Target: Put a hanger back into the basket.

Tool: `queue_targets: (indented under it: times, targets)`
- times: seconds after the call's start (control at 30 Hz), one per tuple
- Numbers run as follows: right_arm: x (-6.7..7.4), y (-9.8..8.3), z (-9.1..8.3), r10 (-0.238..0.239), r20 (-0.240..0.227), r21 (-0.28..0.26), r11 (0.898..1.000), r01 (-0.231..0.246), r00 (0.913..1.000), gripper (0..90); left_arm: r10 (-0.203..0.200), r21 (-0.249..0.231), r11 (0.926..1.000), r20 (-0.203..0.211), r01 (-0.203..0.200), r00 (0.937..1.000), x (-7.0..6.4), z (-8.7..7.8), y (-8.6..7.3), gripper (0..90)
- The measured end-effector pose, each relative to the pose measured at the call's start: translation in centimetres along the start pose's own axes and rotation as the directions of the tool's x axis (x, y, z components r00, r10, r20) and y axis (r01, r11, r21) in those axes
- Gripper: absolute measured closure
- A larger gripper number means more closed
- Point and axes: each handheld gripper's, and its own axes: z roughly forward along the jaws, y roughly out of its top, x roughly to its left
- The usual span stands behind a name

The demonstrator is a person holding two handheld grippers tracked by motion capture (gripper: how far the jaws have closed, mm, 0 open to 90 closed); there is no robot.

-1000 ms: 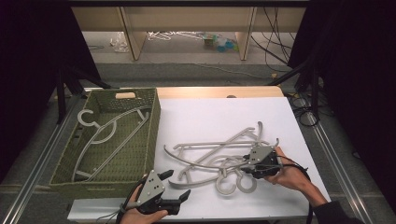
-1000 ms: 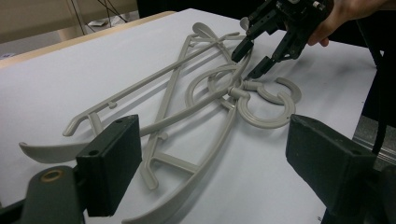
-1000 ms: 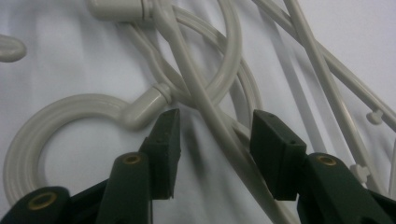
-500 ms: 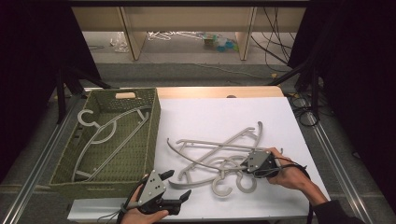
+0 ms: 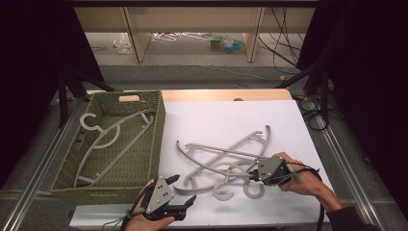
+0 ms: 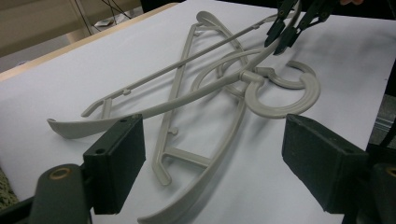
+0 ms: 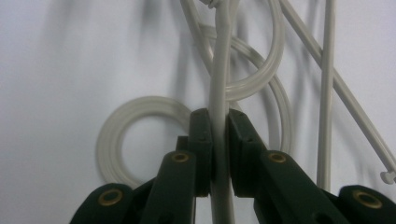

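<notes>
A tangle of grey plastic hangers [image 5: 219, 150] lies on the white table top, right of centre. My right gripper [image 5: 251, 176] comes in from the right and has just been closing; it is now shut on one hanger's thin arm [image 7: 219, 98], which runs straight up between the pads. That grip also shows in the left gripper view, where the right gripper [image 6: 285, 32] pinches the arm above the hooks [image 6: 280, 93]. My left gripper [image 5: 184, 188] rests at the table's front edge, open and holding nothing, and faces the hanger pile [image 6: 187, 116].
A green woven basket [image 5: 161, 125] stands at the left of the table with one grey hanger [image 5: 115, 134] lying in it. Metal rails run along both table sides. Shelving and cables stand beyond the far edge.
The right gripper's jaws have closed on the hanger arm, and the hand has shifted slightly toward the front. The pile has moved a little with it. The left gripper has stayed put.
</notes>
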Motion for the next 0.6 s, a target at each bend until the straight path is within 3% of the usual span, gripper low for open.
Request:
queue_targets:
  times: [0.07,0.13,0.17,0.2,0.27,0.47,0.6]
  targets:
    - [0.0,0.2,-0.5,0.009,-0.01,-0.017,1.0,-0.009,0.9999,81.4,0.032,0.005,0.9995,-0.012,-0.032,0.9994,0.1,0.2,0.1,23.0]
    - [0.1,0.3,-1.0,0.017,-0.011,-0.041,0.999,-0.017,0.9998,81.5,0.032,0.007,0.9995,-0.017,-0.032,0.9993,0.1,0.7,0.2,23.1]
    - [0.2,0.3,-1.3,0.019,0.003,-0.043,0.999,-0.019,0.9998,81.4,0.063,0.015,0.9979,-0.025,-0.063,0.9977,0.2,0.9,0.3,23.1]
    - [0.2,0.4,-1.6,0.024,-0.004,-0.053,0.998,-0.024,0.9997,81.5,0.07,0.02,0.9974,-0.029,-0.07,0.9971,0.1,1.3,0.4,23.1]
    - [0.1,0.5,-2.1,-0.001,-0.001,-0.071,0.997,0.001,1.0,81.5,0.097,0.024,0.9951,-0.031,-0.096,0.9948,0.1,1.9,0.5,23.4]
    - [0.6,0.9,-3.2,0.0,-0.033,-0.092,0.996,-0.004,0.9995,81.5,0.155,0.039,0.9874,-0.036,-0.154,0.9872,0.1,4.0,1.3,26.7]
    - [0.7,1.1,-3.5,-0.012,-0.037,-0.102,0.995,0.008,0.9993,81.5,0.211,0.097,0.9729,-0.005,-0.21,0.9774,0.0,5.8,1.5,27.9]
